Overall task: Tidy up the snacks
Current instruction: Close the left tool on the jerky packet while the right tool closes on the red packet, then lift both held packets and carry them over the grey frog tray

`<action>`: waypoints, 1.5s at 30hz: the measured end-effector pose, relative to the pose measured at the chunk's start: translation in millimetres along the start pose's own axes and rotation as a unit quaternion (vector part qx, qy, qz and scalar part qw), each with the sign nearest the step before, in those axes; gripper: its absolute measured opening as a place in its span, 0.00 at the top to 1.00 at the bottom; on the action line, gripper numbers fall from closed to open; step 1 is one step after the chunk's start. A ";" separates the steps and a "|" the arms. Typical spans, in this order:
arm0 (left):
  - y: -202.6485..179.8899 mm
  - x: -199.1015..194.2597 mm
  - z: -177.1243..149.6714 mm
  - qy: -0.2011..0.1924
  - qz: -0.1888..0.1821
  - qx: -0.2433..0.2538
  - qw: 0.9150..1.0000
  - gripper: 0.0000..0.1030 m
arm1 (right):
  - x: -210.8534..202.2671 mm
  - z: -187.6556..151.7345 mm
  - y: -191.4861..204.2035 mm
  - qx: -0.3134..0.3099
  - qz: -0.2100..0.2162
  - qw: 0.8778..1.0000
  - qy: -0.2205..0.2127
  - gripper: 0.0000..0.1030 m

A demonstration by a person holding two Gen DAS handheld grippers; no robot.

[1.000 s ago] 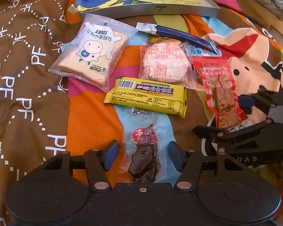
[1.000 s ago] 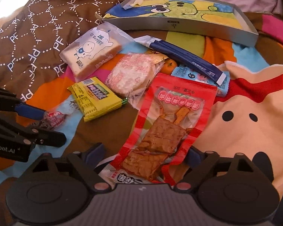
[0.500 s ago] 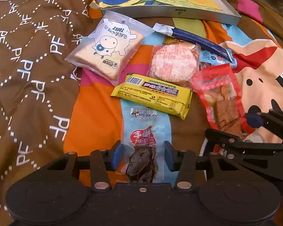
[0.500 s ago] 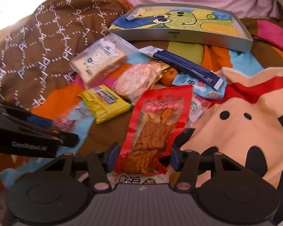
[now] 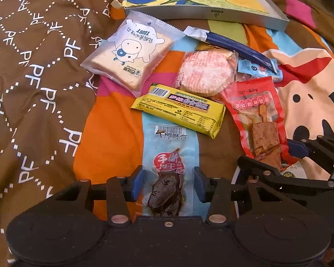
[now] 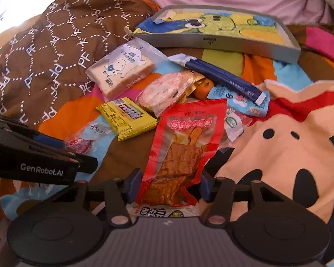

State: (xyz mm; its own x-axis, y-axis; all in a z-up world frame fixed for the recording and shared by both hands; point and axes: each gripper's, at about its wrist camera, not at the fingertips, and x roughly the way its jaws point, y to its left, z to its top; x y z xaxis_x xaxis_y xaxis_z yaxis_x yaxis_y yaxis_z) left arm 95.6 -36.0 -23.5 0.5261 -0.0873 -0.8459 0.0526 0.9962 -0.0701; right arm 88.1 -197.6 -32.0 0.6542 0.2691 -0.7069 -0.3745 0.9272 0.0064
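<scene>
The snacks are being shown spread on a bed quilt of brown, orange and blue patches; a pale blue packet holding a dark dried piece is being straddled by the left gripper, whose 2 blue-padded fingers are being held at the packet's 2 long edges; whether the packet is being squeezed or only framed cannot be told. A red packet of brown tofu strips is being flanked in the same way by the right gripper, its pads set close to the packet's lower sides, and a firm grip cannot be confirmed there either. Just beyond the blue packet, a yellow bar is being overlapped at its far edge by a round rice cracker in clear wrap; to the left of the cracker, a toast slice in a cartoon-cow bag is lying partly on the brown patch. A long dark blue sachet is being seen lying across a small light blue wrapper; a small orange fruit is being glimpsed beneath the cracker in the right wrist view. Farthest away, a shallow grey tray lined with a cartoon picture is resting on the quilt.
</scene>
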 end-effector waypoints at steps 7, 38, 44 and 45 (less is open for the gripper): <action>-0.4 -17.7 -5.9 -0.042 -0.005 -0.007 0.999 0.55 | -15.9 -6.1 15.7 -0.055 -0.049 0.997 -0.029 0.50; -2.4 -51.9 57.5 -0.157 -0.045 -0.015 0.987 0.54 | -37.5 -7.6 2.9 -0.079 -0.122 0.980 -0.139 0.50; -6.2 -63.8 109.8 -0.206 -0.035 0.023 0.978 0.54 | -42.3 14.7 -10.8 -0.066 -0.100 0.977 -0.175 0.50; -7.0 -64.0 118.7 -0.213 -0.035 0.029 0.976 0.54 | -41.5 22.2 -13.6 -0.068 -0.097 0.977 -0.179 0.50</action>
State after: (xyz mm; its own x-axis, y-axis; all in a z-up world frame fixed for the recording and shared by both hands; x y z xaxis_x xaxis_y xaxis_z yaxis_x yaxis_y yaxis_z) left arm 162.3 -38.3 93.9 0.8237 -0.1628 -0.5431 0.1423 0.9866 -0.0799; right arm 80.7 -215.6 12.9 0.9000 0.1880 -0.3933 -0.2887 0.9330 -0.2147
